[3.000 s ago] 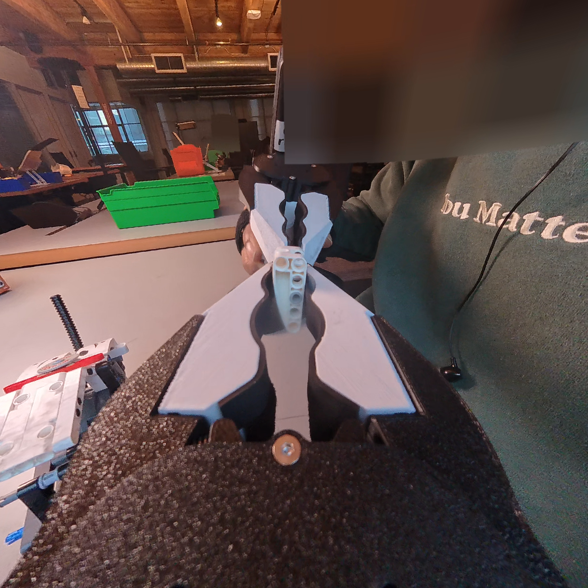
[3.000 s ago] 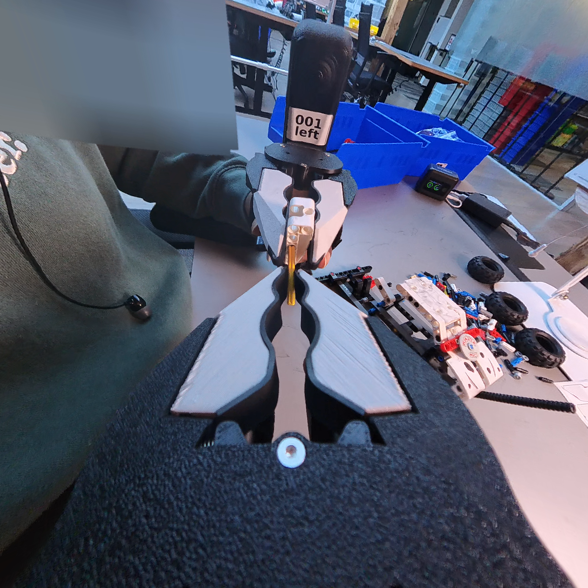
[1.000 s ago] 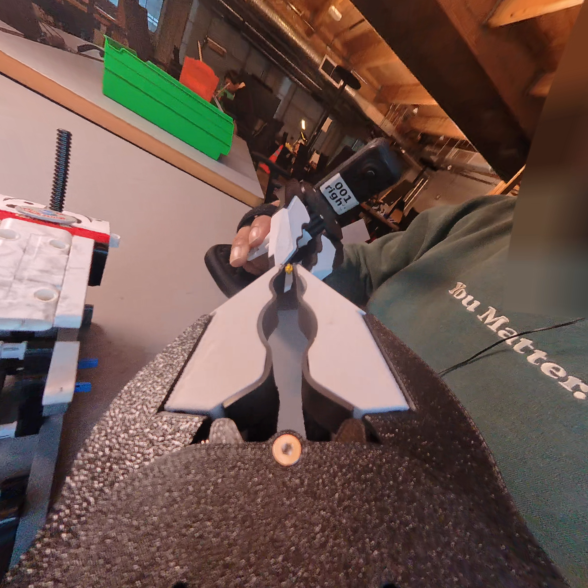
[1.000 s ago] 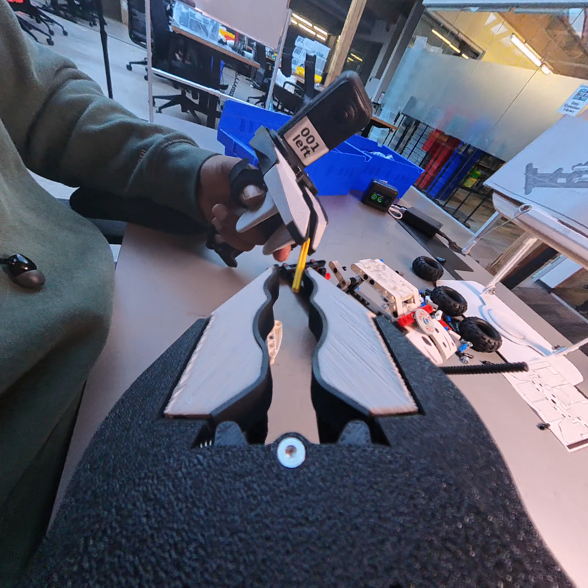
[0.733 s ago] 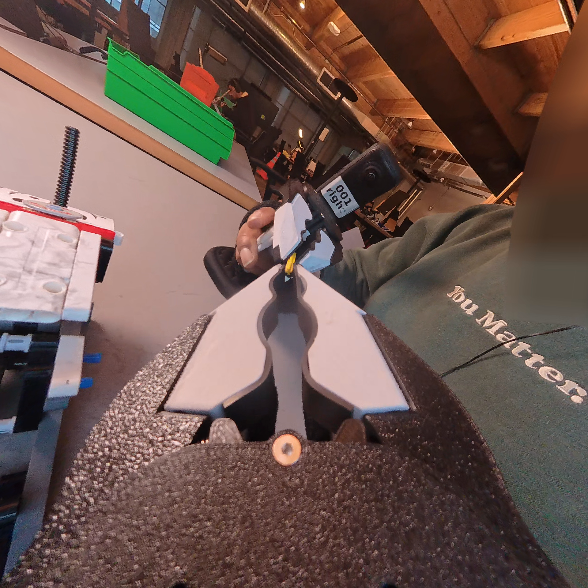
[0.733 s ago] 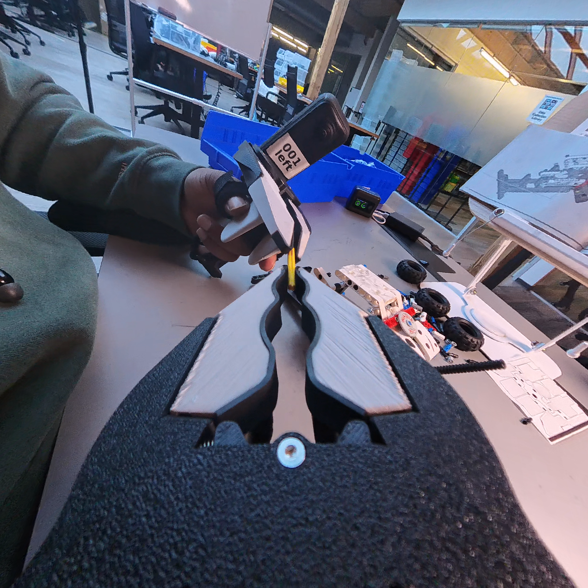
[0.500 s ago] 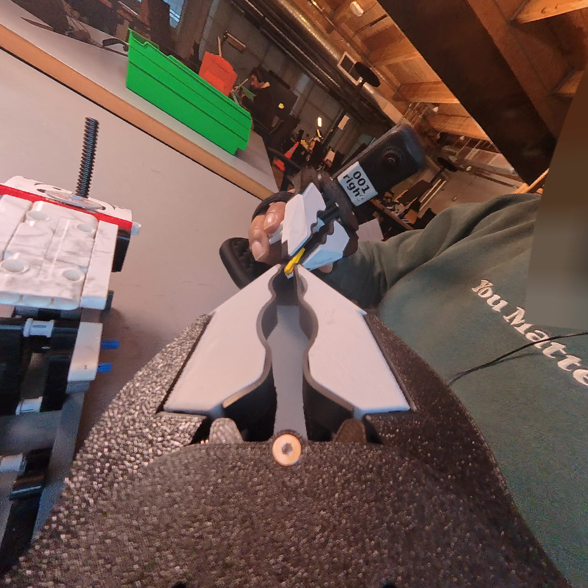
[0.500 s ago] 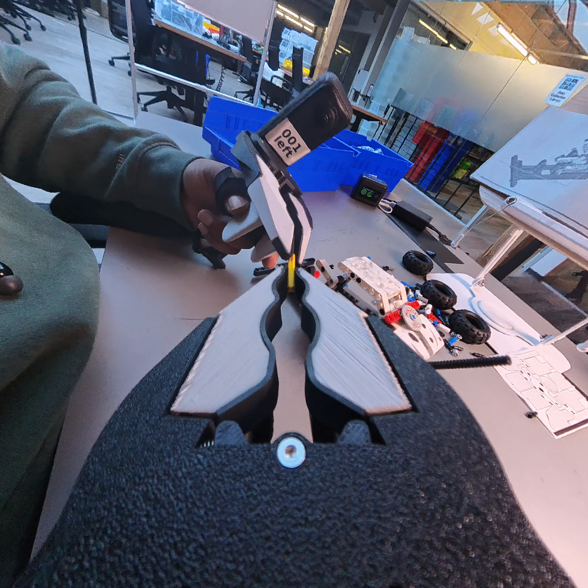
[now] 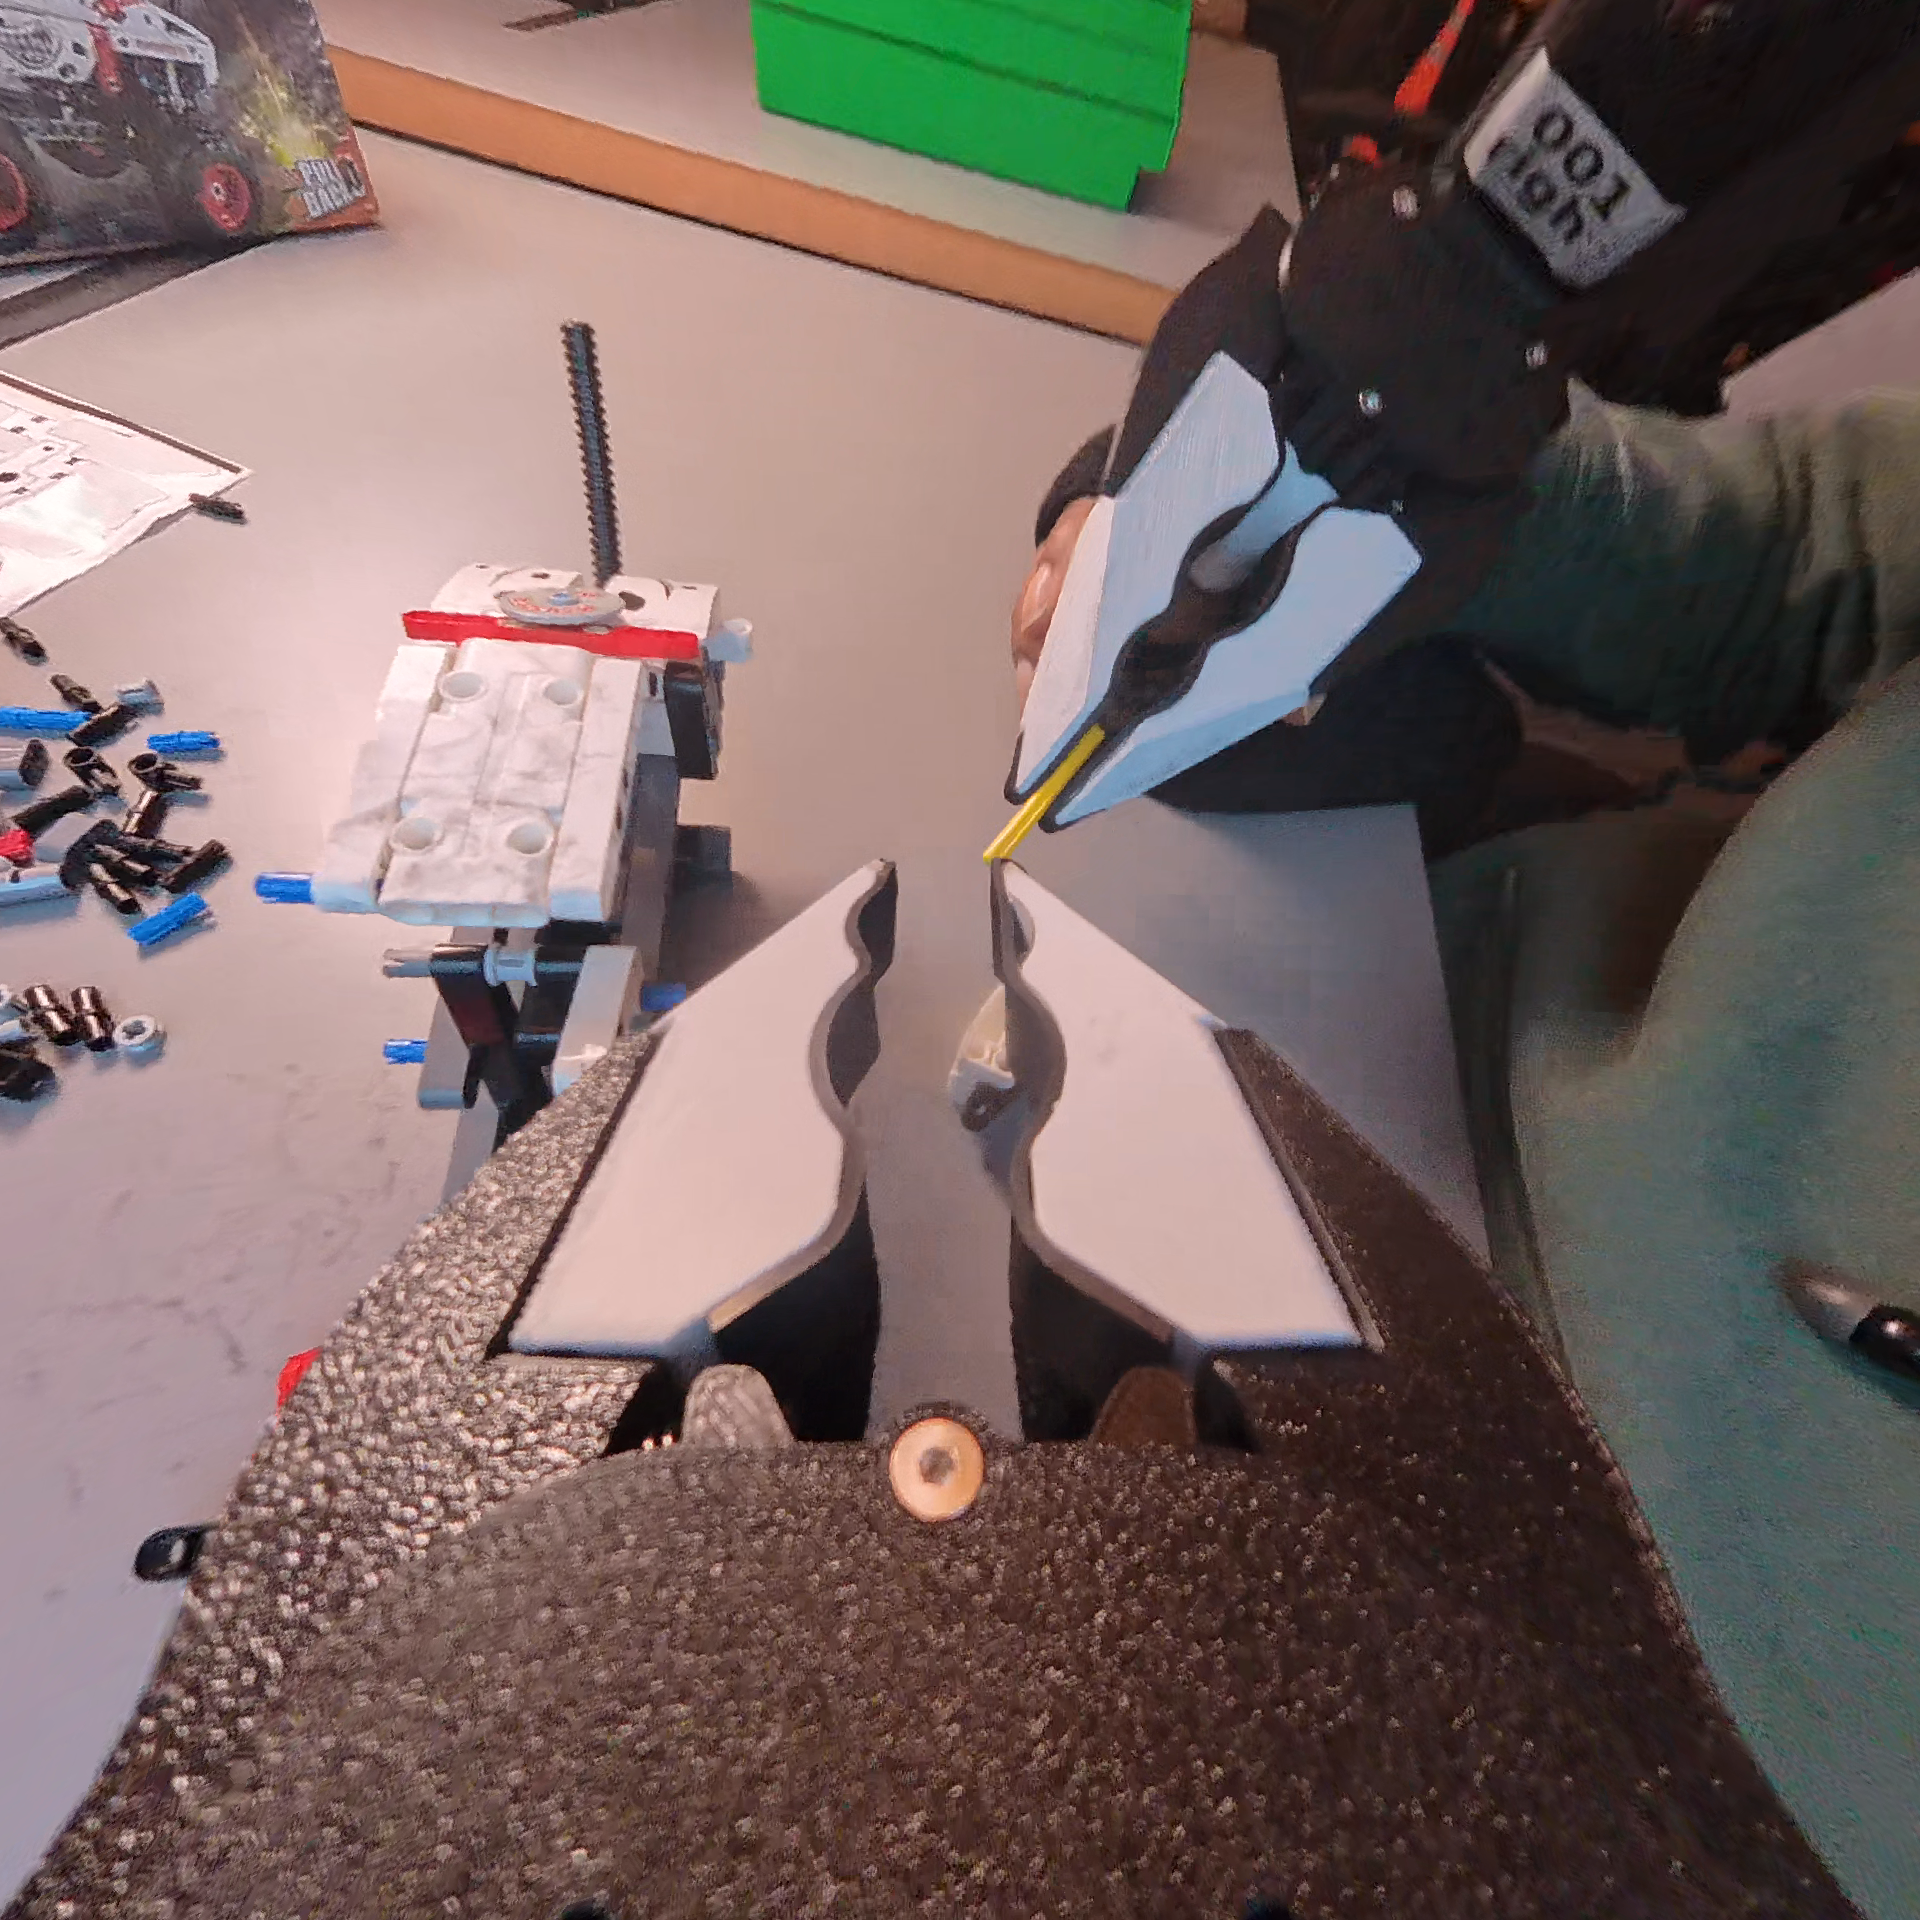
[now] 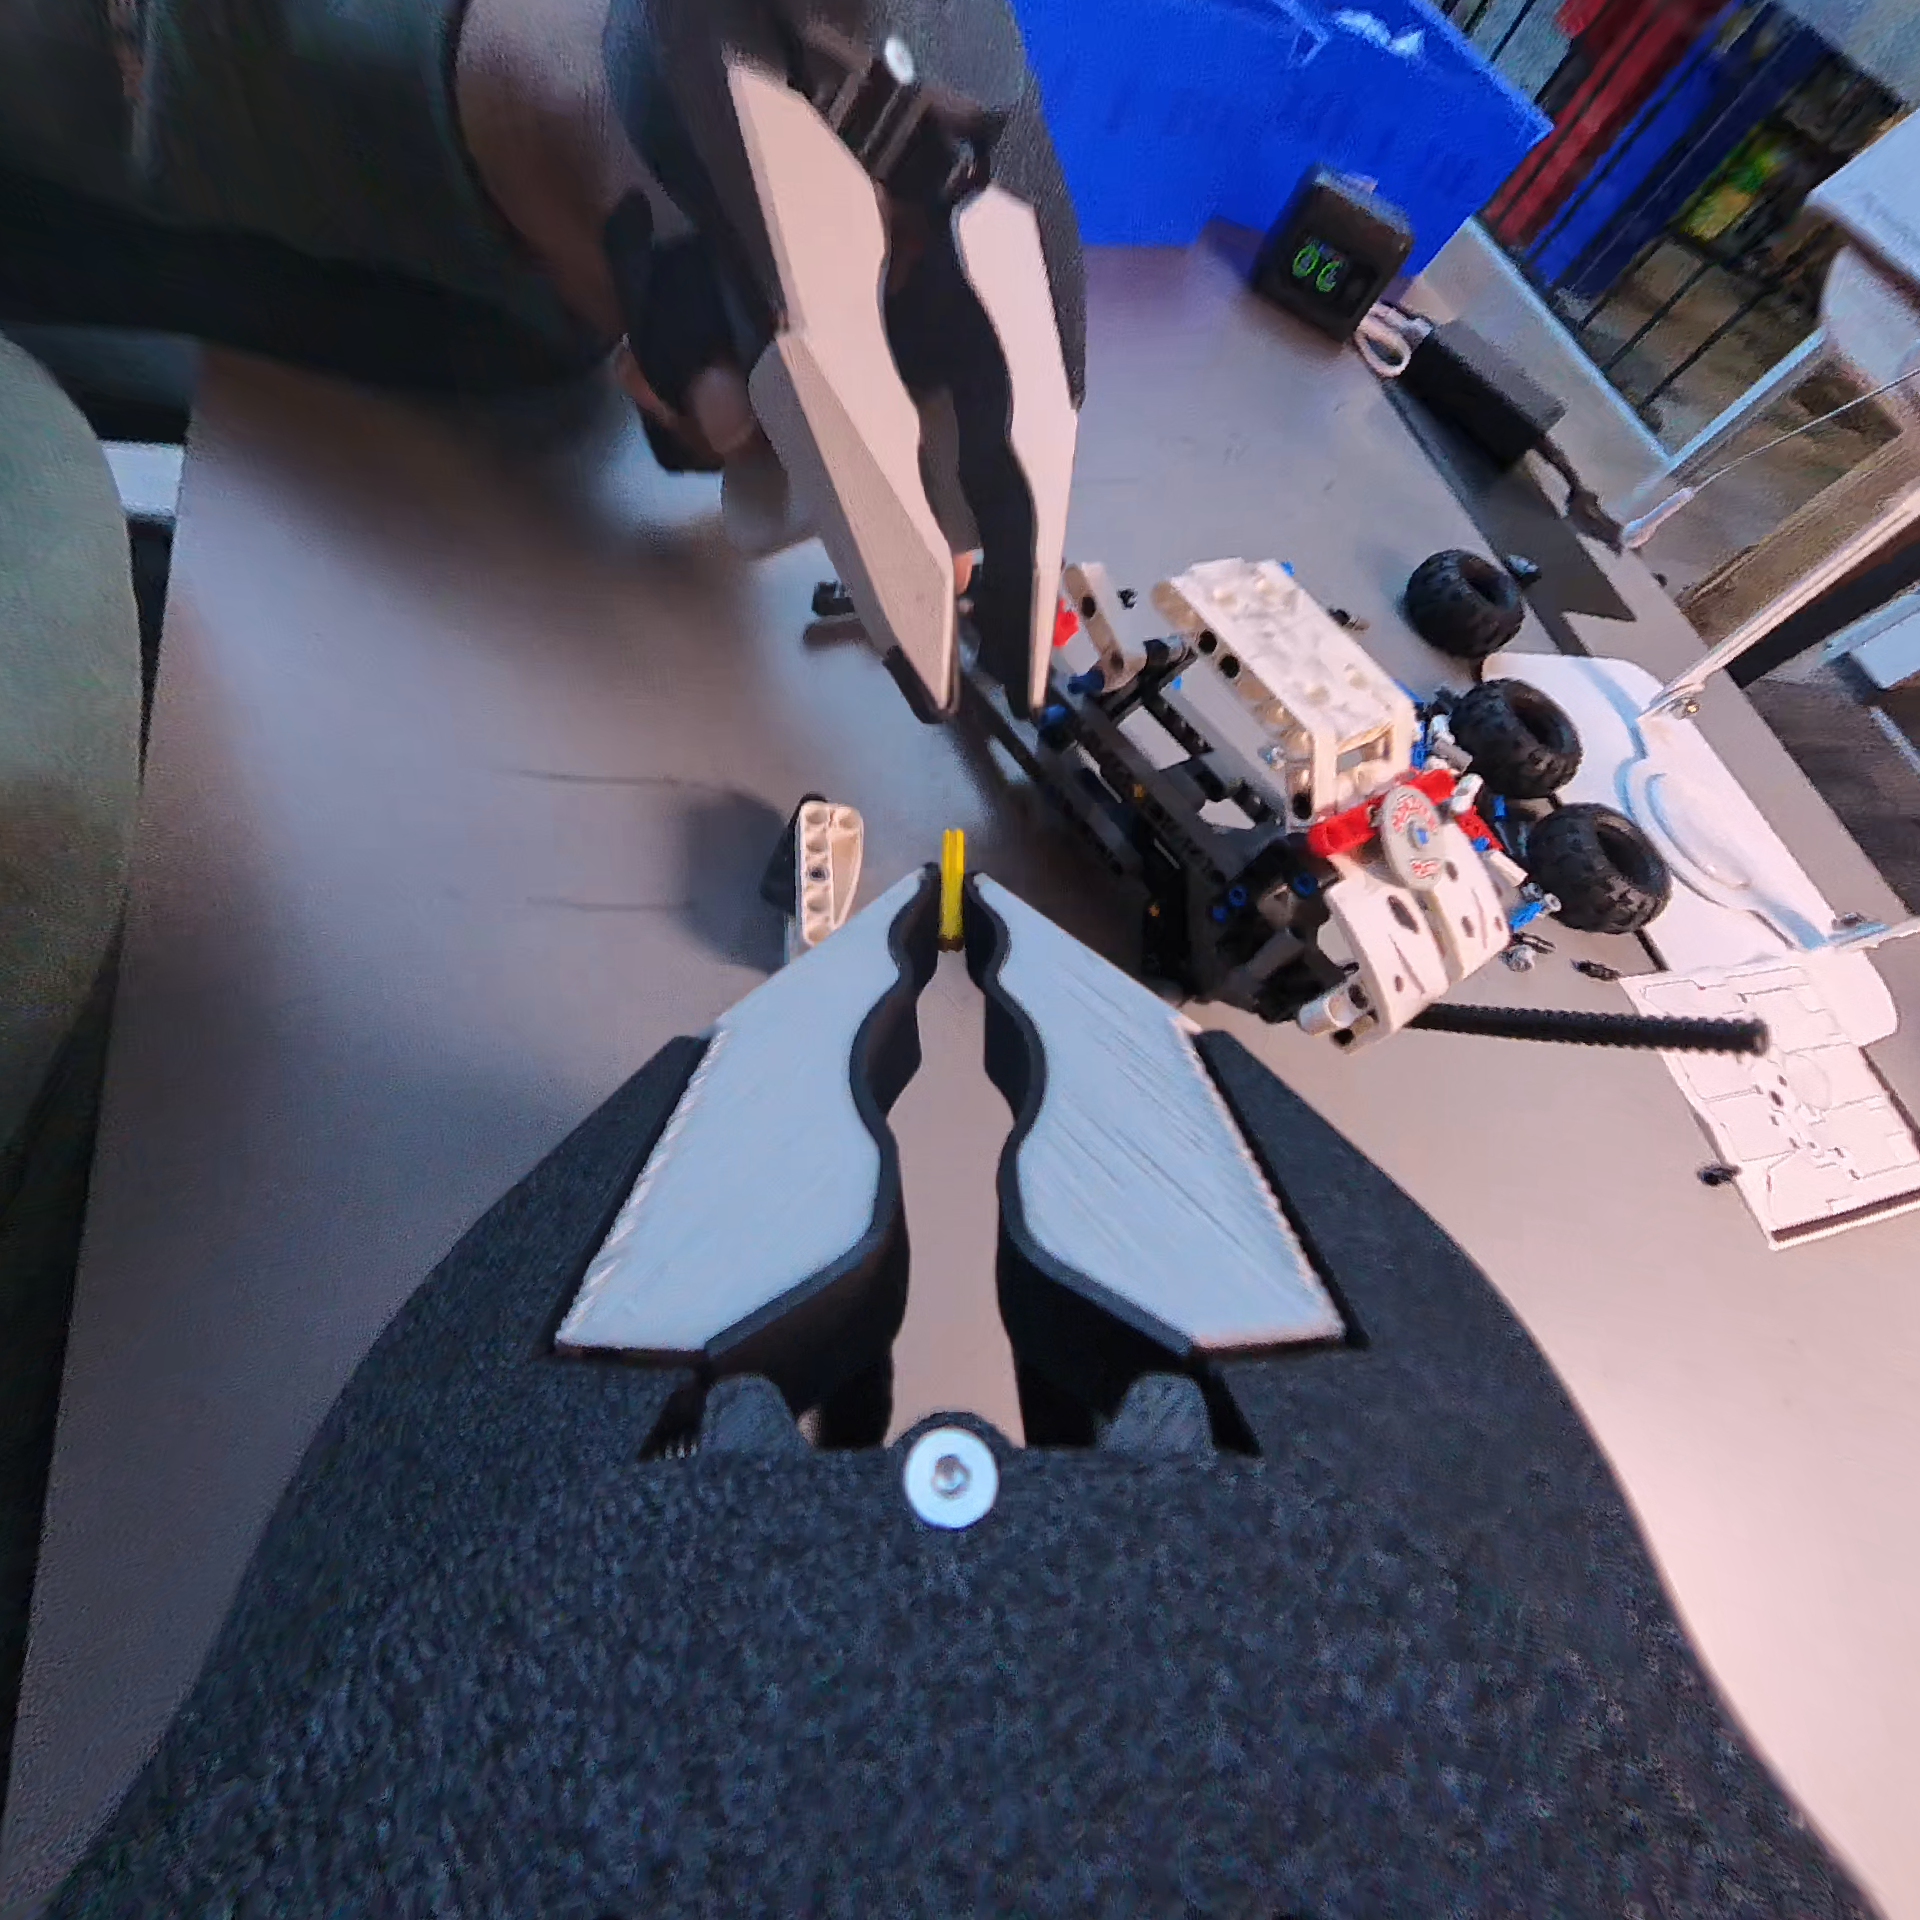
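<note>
Between your right gripper [image 10: 948, 883] tips sits a clamped yellow axle [image 10: 950, 883], pointing forward; your left gripper [image 9: 940, 883] hangs open, empty, above the white beam [image 10: 821, 862].

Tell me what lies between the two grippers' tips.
Left wrist view: only the yellow axle protruding from the right gripper toward the open left gripper, over bare table.

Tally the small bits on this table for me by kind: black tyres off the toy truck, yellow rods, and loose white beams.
Black tyres: 3
Yellow rod: 1
Loose white beam: 1
Total: 5
</note>
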The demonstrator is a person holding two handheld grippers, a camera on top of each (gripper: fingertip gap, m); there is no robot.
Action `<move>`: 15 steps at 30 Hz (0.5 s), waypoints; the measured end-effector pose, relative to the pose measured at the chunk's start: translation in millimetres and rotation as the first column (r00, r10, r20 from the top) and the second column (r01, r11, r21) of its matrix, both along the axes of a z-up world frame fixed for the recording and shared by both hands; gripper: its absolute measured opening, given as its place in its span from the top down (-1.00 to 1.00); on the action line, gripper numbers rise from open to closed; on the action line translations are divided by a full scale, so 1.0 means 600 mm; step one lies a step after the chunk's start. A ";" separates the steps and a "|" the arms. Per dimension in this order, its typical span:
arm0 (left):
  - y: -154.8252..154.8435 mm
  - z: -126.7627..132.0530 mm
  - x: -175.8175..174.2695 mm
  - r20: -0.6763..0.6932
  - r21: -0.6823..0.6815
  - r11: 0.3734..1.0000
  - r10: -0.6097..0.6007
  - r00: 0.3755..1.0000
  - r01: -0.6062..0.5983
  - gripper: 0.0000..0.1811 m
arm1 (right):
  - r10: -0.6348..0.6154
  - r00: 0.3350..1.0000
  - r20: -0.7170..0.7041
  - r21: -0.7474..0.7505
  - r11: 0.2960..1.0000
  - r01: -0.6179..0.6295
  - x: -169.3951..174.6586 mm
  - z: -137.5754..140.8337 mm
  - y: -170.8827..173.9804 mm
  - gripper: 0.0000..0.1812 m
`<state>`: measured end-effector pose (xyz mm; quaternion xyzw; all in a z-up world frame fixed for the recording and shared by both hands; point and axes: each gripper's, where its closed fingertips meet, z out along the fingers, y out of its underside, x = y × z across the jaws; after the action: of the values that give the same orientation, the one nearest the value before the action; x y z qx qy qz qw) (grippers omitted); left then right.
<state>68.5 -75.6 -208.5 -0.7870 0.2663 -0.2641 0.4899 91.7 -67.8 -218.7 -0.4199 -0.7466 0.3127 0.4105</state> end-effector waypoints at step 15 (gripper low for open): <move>-0.035 -0.098 0.038 -0.329 -0.146 0.978 -0.190 0.925 0.149 0.74 | 0.165 0.948 0.274 0.077 0.978 -0.192 0.011 -0.038 -0.026 0.97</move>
<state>91.5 -96.7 -267.5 -0.8224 0.3981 -0.1806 0.3641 98.5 -83.3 -241.7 -0.3670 -0.8449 0.2504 0.2978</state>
